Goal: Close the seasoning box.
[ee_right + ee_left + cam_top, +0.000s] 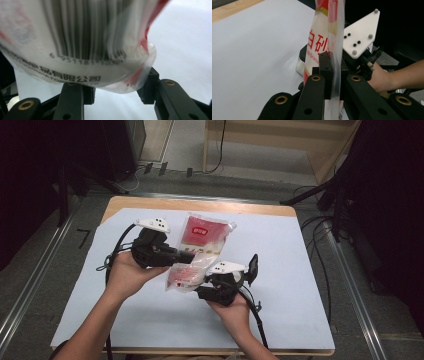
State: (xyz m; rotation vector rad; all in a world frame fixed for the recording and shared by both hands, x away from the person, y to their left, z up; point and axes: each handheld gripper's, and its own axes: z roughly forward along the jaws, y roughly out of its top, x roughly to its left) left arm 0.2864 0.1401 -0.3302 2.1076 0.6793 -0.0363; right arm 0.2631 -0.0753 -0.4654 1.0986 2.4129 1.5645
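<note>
A clear plastic bag of white sugar with a red label (pixel 197 245) is held above the white sheet between both grippers. My left gripper (pixel 187 256) comes in from the left and is shut on the bag's thin side seam (pixel 335 50), with the jaws pinched tight (pixel 333 70). My right gripper (pixel 202 290) sits at the bag's lower end. In the right gripper view the bag's rounded bottom with its barcode (pixel 75 37) lies between the jaws (pixel 117 91), and both pads touch it.
A white sheet (pixel 280 270) covers the wooden table (pixel 200 205). Black cables trail from both grippers toward the near edge. The right gripper's white plate (pixel 359 35) and a forearm (pixel 397 75) appear behind the bag. Dark stands and cables flank the table.
</note>
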